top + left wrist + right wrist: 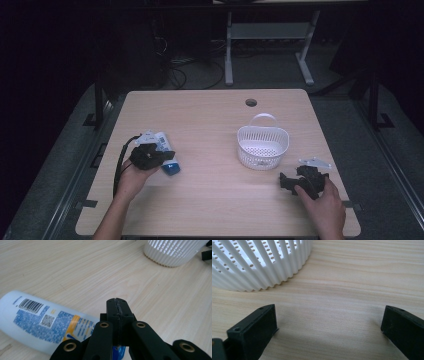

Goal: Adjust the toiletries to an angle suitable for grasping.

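Left gripper (117, 305) pressed fully together, nothing pinched, hovering over the cap end of the white tube (42, 321). Tube lying flat on the table (210, 195), left side, blue cap (171, 169) nearest the person; contact with jaws hard to judge. Right gripper (329, 322) spread wide, empty, just beside the white basket (263, 145).

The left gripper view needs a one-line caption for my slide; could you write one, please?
Left gripper, jaws shut on nothing, above a lying white bottle; white basket beyond.
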Demonstrator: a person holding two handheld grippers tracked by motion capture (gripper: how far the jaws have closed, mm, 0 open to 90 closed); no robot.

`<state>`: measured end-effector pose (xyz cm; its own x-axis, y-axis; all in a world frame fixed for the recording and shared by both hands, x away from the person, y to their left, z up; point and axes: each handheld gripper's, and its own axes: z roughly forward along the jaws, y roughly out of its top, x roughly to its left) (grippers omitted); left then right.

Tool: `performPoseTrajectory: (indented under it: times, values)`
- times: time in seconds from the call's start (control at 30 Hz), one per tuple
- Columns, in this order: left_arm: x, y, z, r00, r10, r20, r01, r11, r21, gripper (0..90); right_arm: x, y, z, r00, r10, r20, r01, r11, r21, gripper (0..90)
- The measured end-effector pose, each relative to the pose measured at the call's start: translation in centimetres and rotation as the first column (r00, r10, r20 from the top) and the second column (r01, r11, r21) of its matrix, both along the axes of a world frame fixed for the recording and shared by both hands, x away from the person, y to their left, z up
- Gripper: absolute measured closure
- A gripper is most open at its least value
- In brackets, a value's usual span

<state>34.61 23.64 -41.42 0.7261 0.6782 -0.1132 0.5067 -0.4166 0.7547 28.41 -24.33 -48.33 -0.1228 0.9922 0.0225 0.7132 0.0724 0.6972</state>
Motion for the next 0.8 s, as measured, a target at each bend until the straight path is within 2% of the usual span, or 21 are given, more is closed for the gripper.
performPoseTrajectory:
  times: [0.13,0.2,0.27,0.37,0.4,0.53,0.6,0.8]
  values:
    - [0.6,-0.6,-1.0,0.9999,0.011,-0.004,-0.011,0.9999,-0.008,90.0,0.0,0.0,0.0,1.0000,0.000,0.000,0.000,1.000,0.000,0.0]
    - [0.9,-0.9,-1.3,0.9999,-0.001,-0.011,0.001,0.9996,0.028,90.0,0.0,0.0,0.0,1.0000,0.000,0.000,0.000,1.000,0.000,0.0]
    - [1.2,-1.2,-1.7,0.9997,0.004,-0.023,-0.003,0.9995,0.031,90.0,0.0,0.0,0.0,1.0000,0.002,0.001,-0.002,1.000,-0.001,0.0]
    - [1.4,-1.6,-2.2,0.9994,-0.002,-0.036,0.004,0.9982,0.060,90.0,0.0,0.0,0.0,1.0000,0.001,0.000,-0.001,1.000,0.000,0.0]
    - [1.4,-1.6,-2.3,0.9991,-0.006,-0.042,0.009,0.9970,0.077,90.0,0.0,0.0,0.0,1.0000,0.001,0.000,-0.001,1.000,0.000,0.0]
    - [1.2,-1.8,-2.7,0.9984,-0.010,-0.055,0.015,0.9961,0.087,90.0,0.0,0.0,0.0,1.0000,0.001,0.000,-0.001,1.000,0.000,0.0]
    - [1.0,-1.9,-2.8,0.9985,-0.015,-0.052,0.021,0.9930,0.116,90.0,0.0,0.0,0.0,1.0000,0.001,0.001,-0.001,1.000,0.000,0.0]
    - [0.5,-1.1,-2.8,0.9983,-0.003,-0.058,0.010,0.9915,0.129,90.0,0.0,0.0,0.0,1.0000,0.001,0.001,-0.001,1.000,0.000,0.0]
